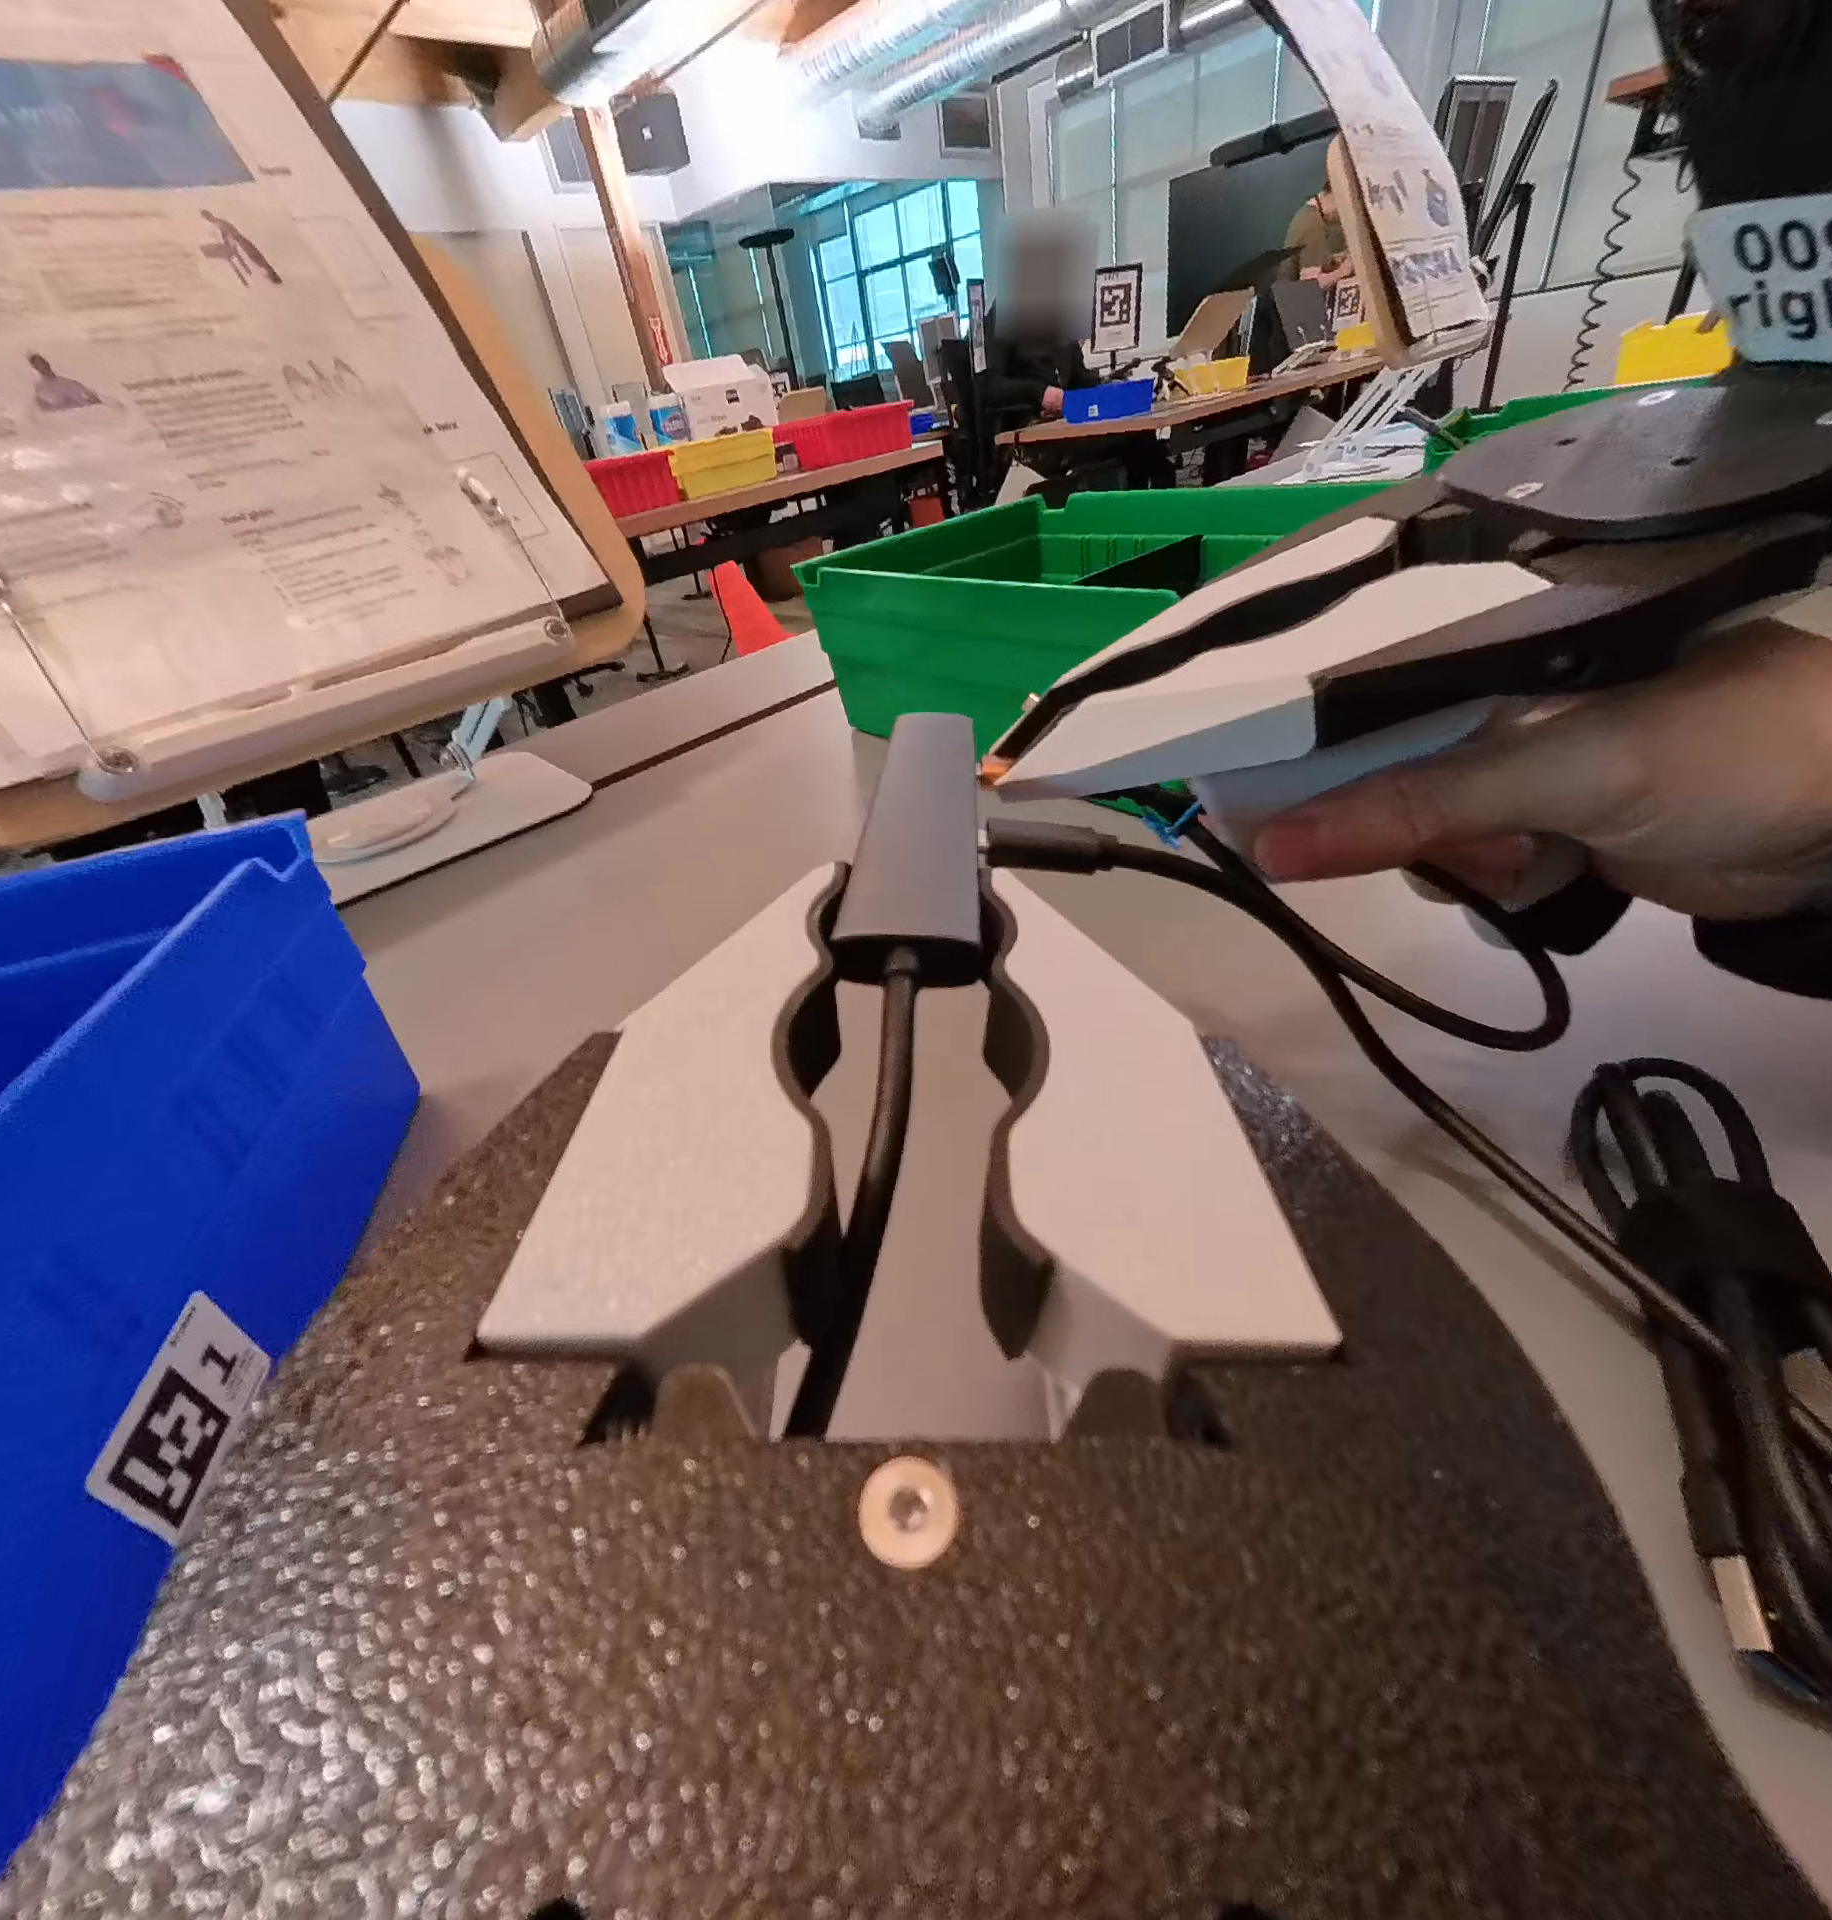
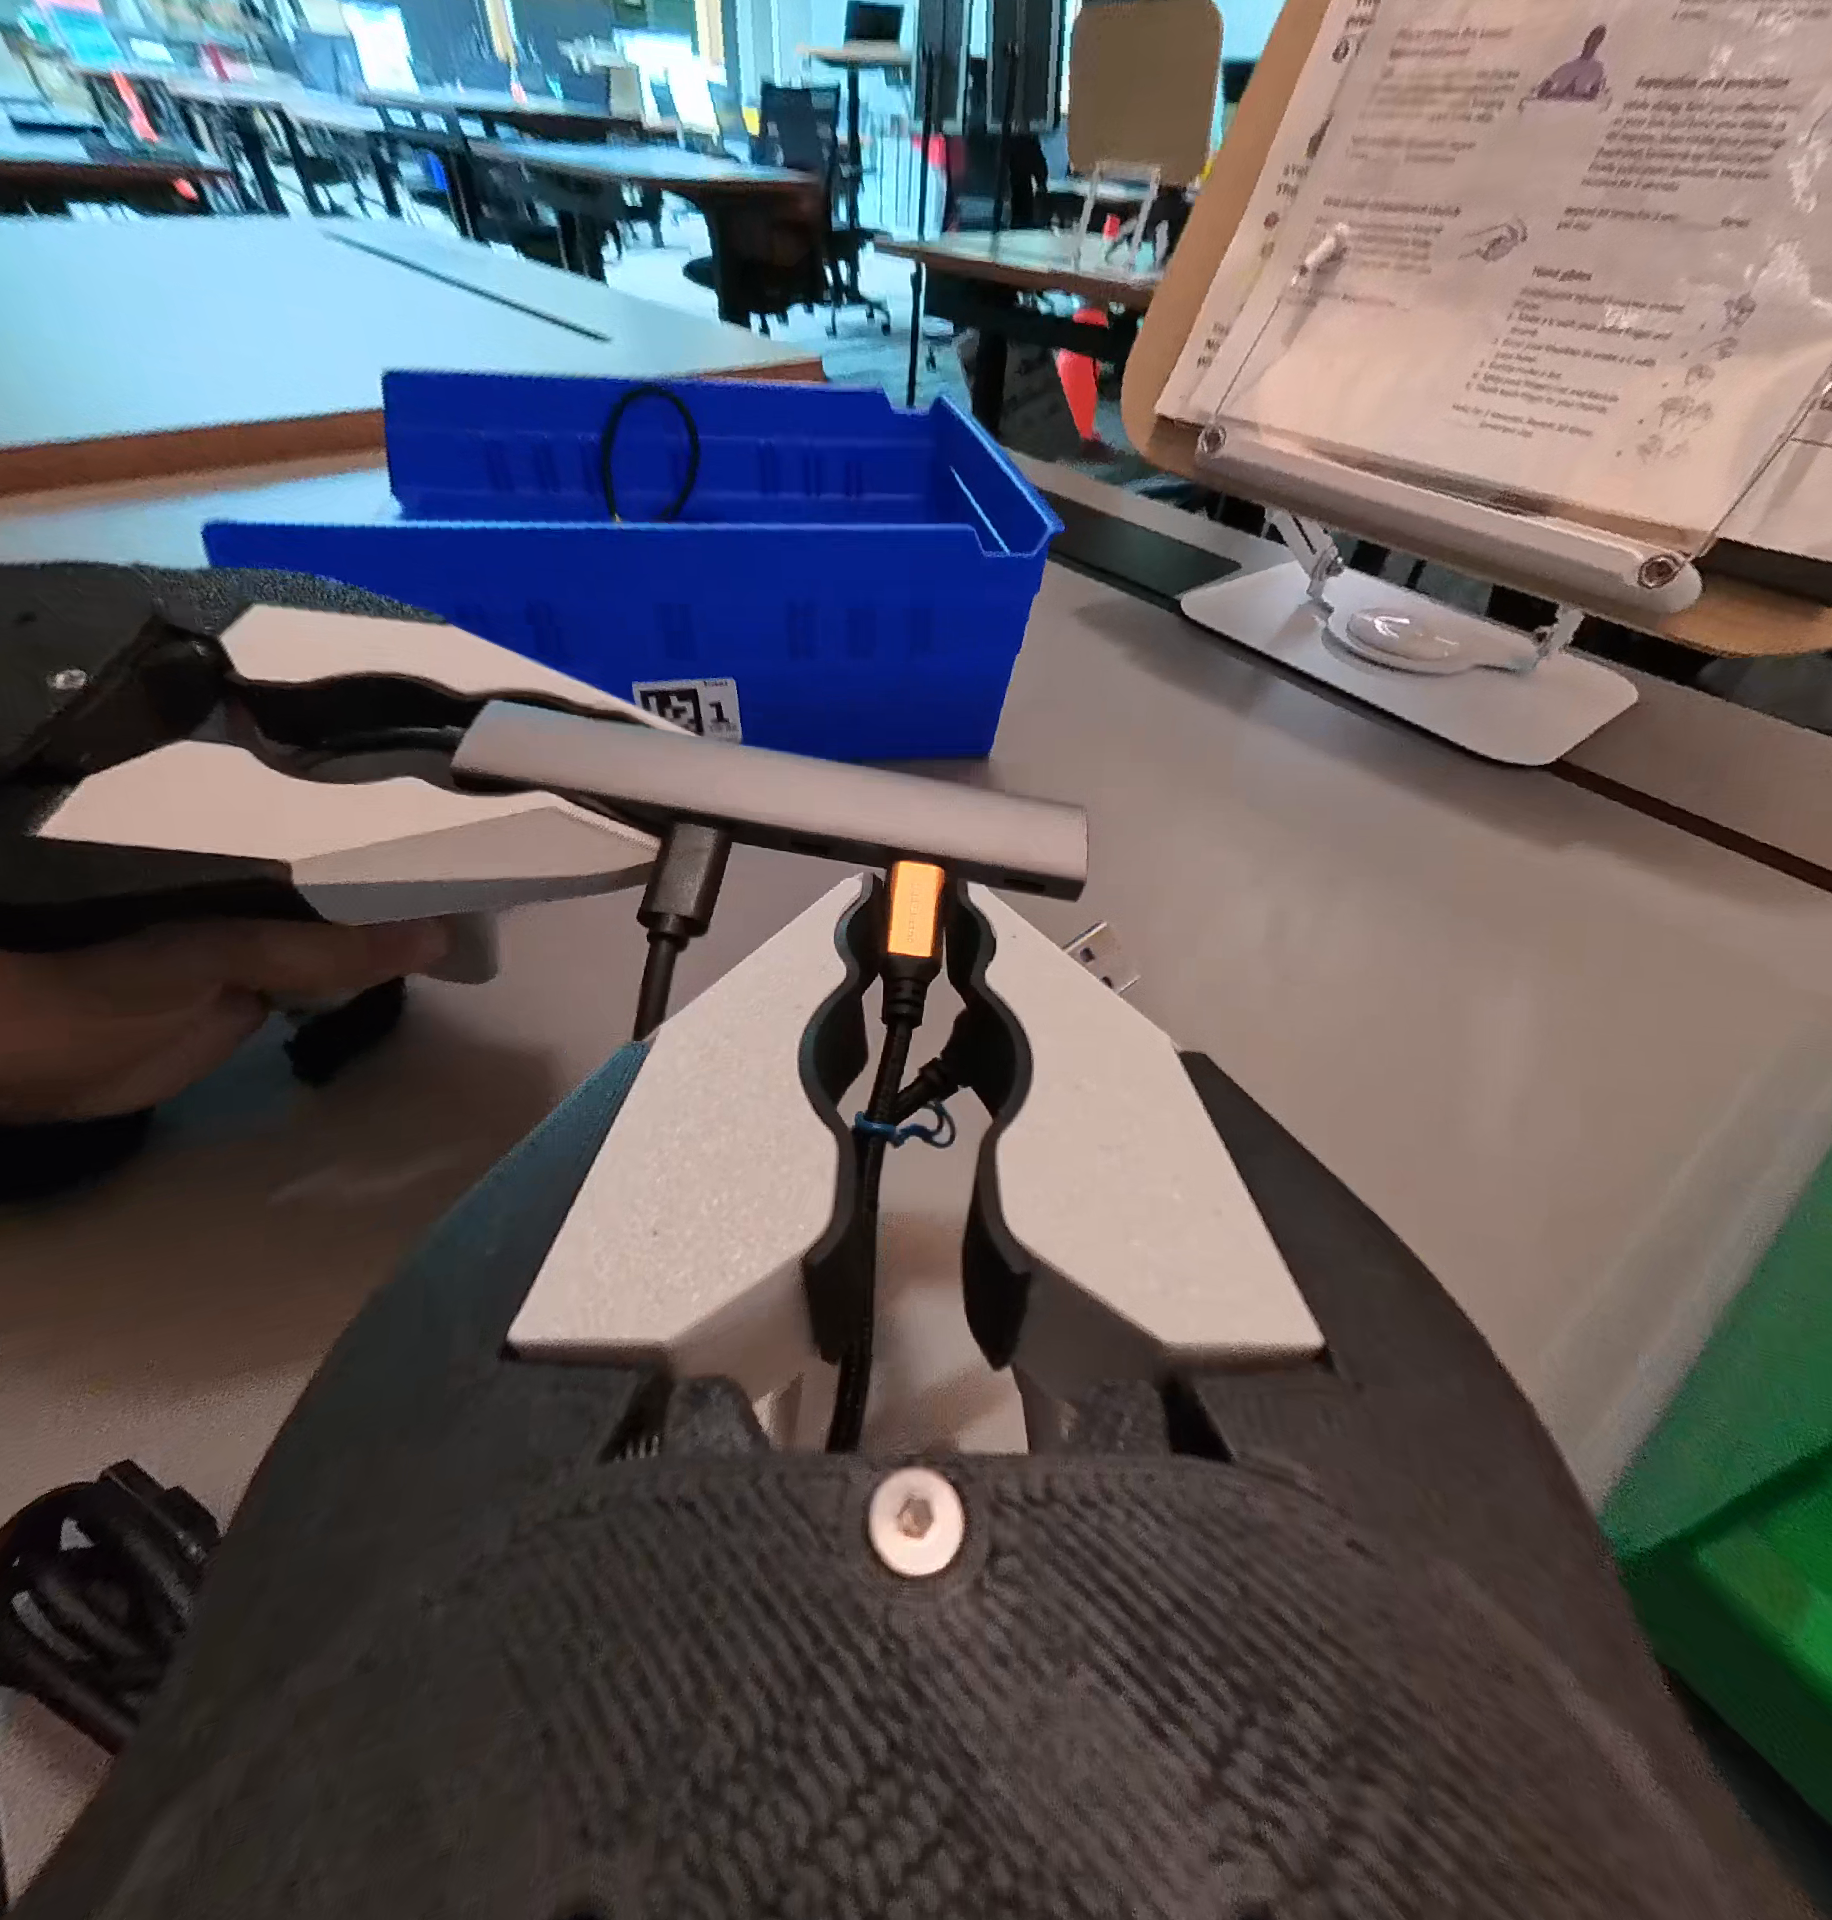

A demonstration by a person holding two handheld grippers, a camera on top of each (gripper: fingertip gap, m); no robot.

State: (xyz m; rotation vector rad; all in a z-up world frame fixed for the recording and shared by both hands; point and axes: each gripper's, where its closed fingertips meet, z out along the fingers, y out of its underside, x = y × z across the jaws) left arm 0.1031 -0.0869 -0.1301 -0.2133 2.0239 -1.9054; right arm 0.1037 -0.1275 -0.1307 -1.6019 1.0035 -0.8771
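My left gripper is shut on one end of a dark grey hub bar and holds it above the table; the hub's own black cord runs back between the fingers. A black plug sits in the hub's side, its cable looping right. My right gripper is shut on an orange plug whose tip meets the side of the hub; how deep it sits is hidden. The right gripper reaches in from the right in the left wrist view. The left gripper shows at the left in the right wrist view.
A blue bin with a small cable loop stands to the left. A green bin is on the right. A document stand is behind. A bundled black cable lies on the table. The left gripper's tips are roughly 5 cm from the right gripper's.
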